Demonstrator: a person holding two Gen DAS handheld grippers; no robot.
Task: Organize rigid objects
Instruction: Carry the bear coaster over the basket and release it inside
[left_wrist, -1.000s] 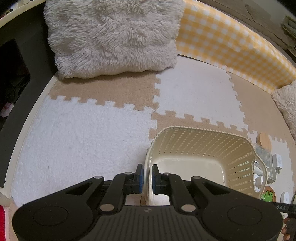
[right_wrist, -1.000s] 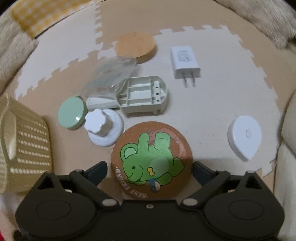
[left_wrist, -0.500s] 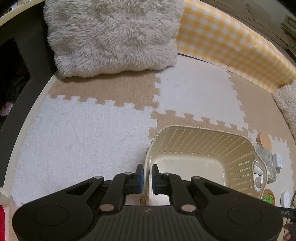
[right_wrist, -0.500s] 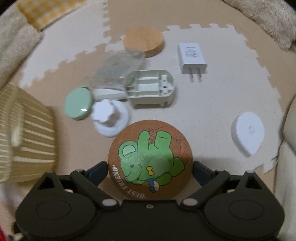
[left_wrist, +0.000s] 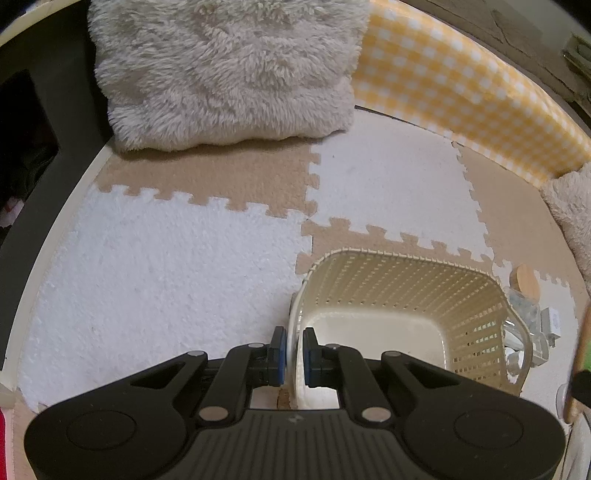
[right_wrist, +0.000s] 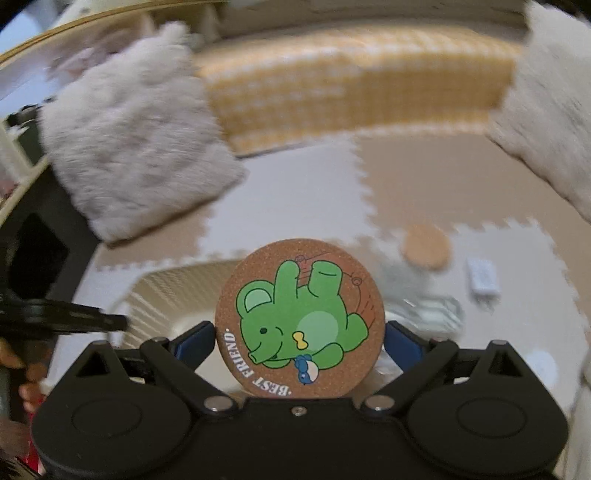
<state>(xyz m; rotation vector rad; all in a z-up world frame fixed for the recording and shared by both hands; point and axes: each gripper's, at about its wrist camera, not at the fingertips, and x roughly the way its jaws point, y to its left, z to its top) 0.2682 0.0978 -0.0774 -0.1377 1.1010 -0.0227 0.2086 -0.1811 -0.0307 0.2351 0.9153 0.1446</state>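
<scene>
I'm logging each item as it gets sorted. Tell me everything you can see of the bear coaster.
The coaster is a round, cork-looking disc printed with a green cartoon bear and the words "BEST FRIEND". It faces the right wrist camera, clamped by its edges in the right gripper, off the mat, with the basket behind it. Its back is unseen.

The coaster (right_wrist: 300, 317) looked like speckled cork with a matt print. The basket (left_wrist: 402, 280) was perforated, slightly glossy plastic. The mat (left_wrist: 166, 266) looked fuzzy.

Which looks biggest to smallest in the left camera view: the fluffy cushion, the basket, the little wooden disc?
1. Fluffy cushion, by far the largest as it looks.
2. Basket, though it sits nearer the camera, so true size is unsure.
3. Wooden disc, smallest.
</scene>
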